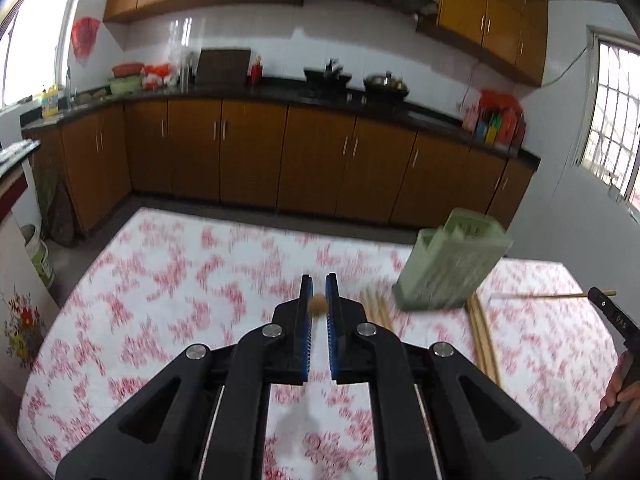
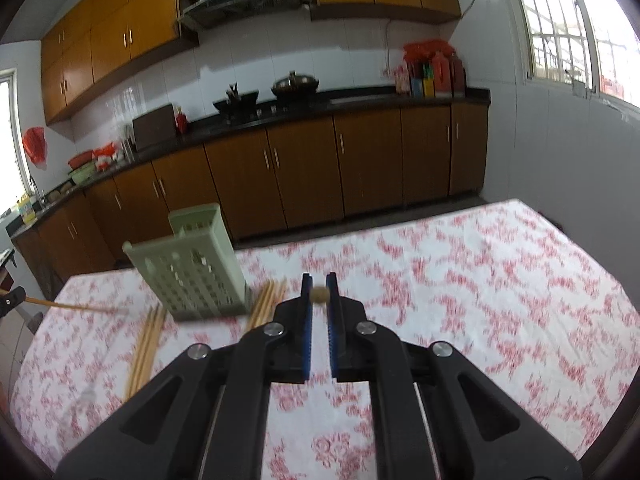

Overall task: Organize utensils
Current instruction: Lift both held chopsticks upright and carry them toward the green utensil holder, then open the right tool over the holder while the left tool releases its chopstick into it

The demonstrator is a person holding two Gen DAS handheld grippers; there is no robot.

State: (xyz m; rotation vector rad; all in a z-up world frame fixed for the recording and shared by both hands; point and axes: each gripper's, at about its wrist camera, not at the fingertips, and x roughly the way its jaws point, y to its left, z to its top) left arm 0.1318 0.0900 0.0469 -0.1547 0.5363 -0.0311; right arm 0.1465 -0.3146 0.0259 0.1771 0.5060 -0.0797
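Black gripper arms fill the foreground above a table [image 1: 160, 280] under a red-and-white floral cloth, in a kitchen of brown cabinets [image 1: 248, 152] and white tiles. Both the left gripper [image 1: 319, 304] and right gripper [image 2: 319, 295] are clenched, each pinching one chopstick [image 1: 319, 305] end-on. More chopsticks [image 2: 146, 344] lie flat beside the green holder [image 2: 192, 276], ahead of the jaws
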